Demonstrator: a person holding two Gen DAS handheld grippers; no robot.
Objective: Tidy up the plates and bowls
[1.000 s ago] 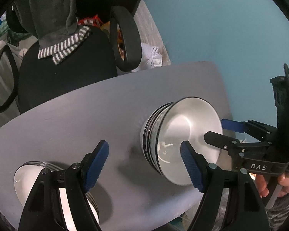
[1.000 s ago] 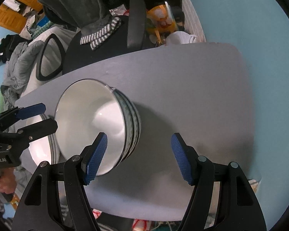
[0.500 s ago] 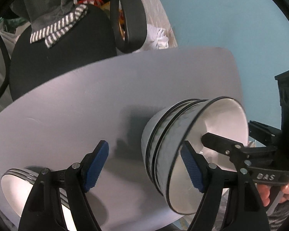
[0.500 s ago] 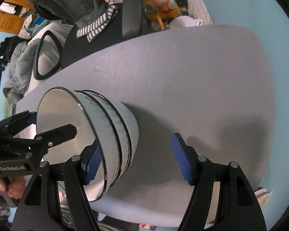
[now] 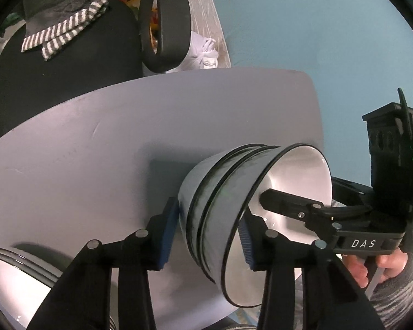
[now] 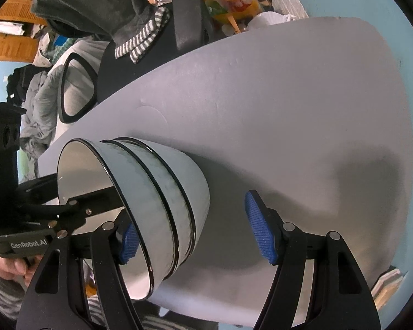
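A stack of three white, black-rimmed bowls [image 5: 220, 214] [image 6: 162, 192] stands on the grey table [image 5: 110, 151] near its front edge. My left gripper [image 5: 206, 236] straddles the stack's near wall, one blue pad outside and the other inside the top bowl. Its jaws are closing, and both pads touch the wall. My right gripper [image 6: 195, 235] straddles the opposite wall. Its left pad [image 6: 129, 239] is inside the top bowl, and its right pad [image 6: 261, 231] stands clear of the outside, so it is open.
A second stack of white, dark-rimmed dishes [image 5: 16, 277] sits at the table's front left corner. A black office chair [image 5: 60, 77] with clothing draped over it stands behind the table. A person's hand [image 5: 377, 266] holds the right gripper. The table's right half [image 6: 303, 115] is bare.
Both grippers came down onto the bowl stack, which now looms larger. The left jaws narrowed from wide open to clamping the stack's wall. The right jaws kept their width.
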